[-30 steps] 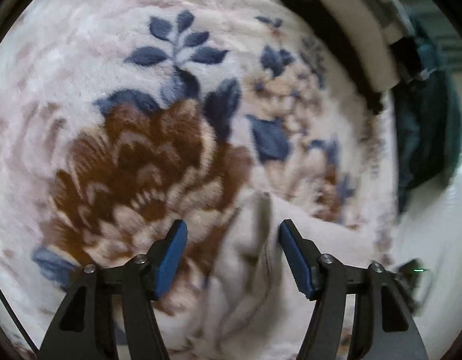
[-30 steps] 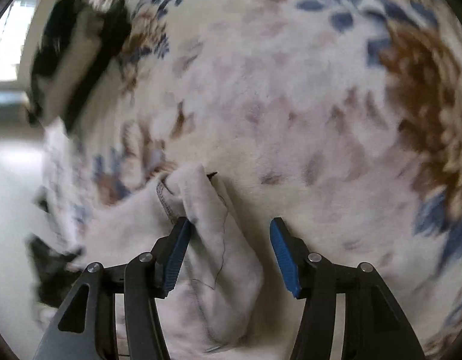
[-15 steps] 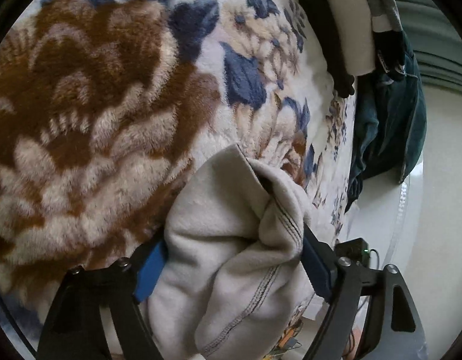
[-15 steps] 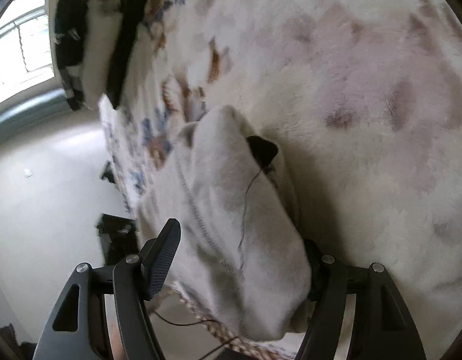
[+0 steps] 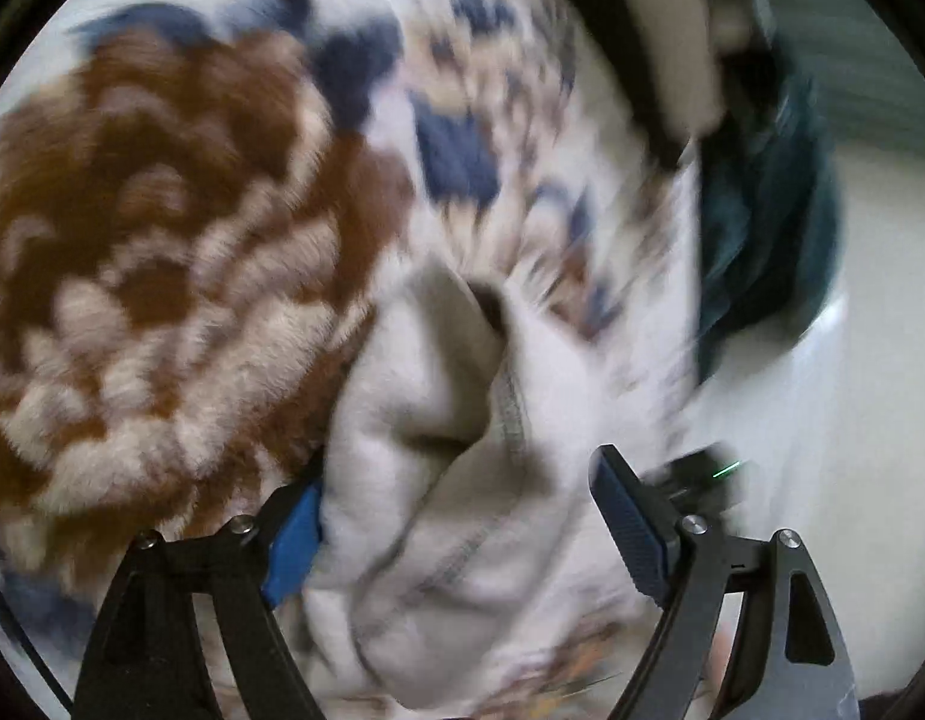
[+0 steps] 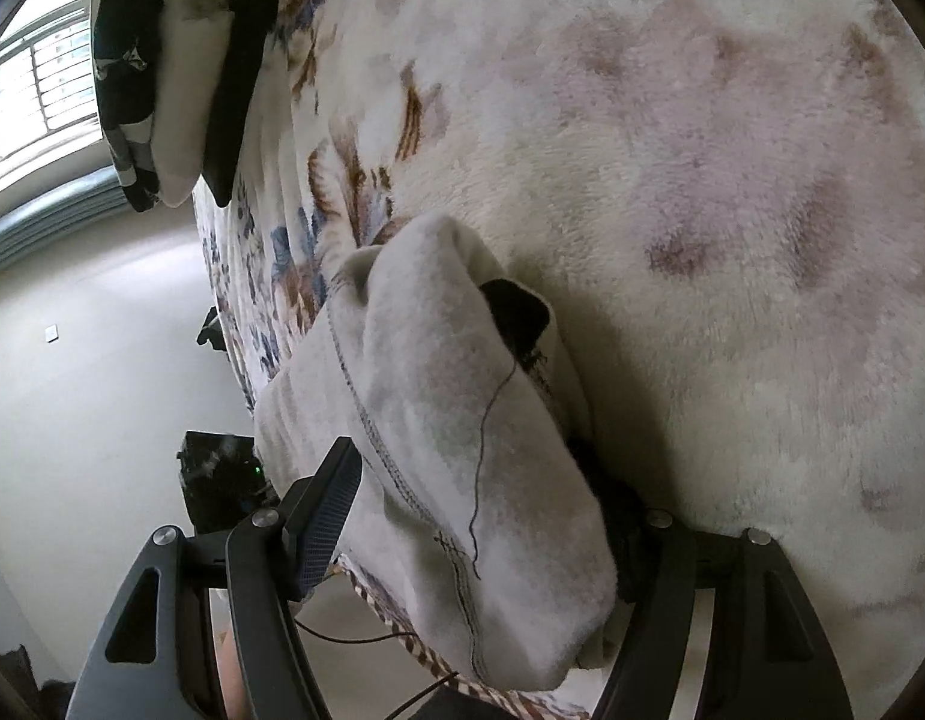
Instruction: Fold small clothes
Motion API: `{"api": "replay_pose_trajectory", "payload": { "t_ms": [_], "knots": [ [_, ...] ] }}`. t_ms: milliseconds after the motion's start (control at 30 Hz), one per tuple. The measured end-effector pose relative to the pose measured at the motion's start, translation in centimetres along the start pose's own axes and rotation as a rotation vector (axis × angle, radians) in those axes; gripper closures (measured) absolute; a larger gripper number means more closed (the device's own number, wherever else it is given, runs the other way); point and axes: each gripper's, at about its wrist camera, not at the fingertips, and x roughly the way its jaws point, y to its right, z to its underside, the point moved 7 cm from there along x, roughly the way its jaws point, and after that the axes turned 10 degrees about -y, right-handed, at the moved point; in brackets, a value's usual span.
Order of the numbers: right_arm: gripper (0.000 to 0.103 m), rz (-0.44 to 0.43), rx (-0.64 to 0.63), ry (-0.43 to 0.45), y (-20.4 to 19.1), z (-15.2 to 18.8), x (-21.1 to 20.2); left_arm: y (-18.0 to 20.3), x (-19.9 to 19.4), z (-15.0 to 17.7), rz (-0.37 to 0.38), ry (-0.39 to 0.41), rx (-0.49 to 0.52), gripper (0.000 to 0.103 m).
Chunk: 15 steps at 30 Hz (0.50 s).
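A small cream fleece garment (image 5: 438, 480) lies bunched at the edge of a floral plush blanket (image 5: 162, 210). In the left wrist view my left gripper (image 5: 456, 534) is open, and the cloth fills the gap between its blue pads; the view is blurred by motion. In the right wrist view the same garment (image 6: 438, 420) drapes between the open fingers of my right gripper (image 6: 480, 516). Its grey seam, a loose dark thread and a dark inner patch (image 6: 516, 312) show. The right finger pad is hidden behind the cloth.
A stack of folded black and white clothes (image 6: 180, 72) sits at the far blanket edge, also in the left wrist view (image 5: 672, 48). A dark teal garment (image 5: 762, 228) hangs off the side. A black device with a green light (image 6: 222, 480) stands on the pale floor (image 6: 102, 330).
Both grippers pushed forward onto the garment, so the cloth now bunches between their fingers. The left gripper is moving, blurring its view. The right view has hardly changed in the last half second.
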Motion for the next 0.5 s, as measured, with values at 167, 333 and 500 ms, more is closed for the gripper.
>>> {"api": "replay_pose_trajectory", "payload": {
  "t_ms": [167,333,500],
  "knots": [
    [0.031,0.017,-0.008,-0.010,-0.2,-0.1,0.2,0.2,0.5,-0.9,-0.053,0.005,-0.011,0.020],
    [0.042,0.018,0.026,0.006,-0.4,-0.6,0.5,1.7,0.1,-1.0,-0.110,0.100,0.044,0.067],
    [0.075,0.004,0.067,0.076,-0.8,-0.2,0.1,2.9,-1.4,-0.8,-0.091,0.166,0.084,0.077]
  ]
}}
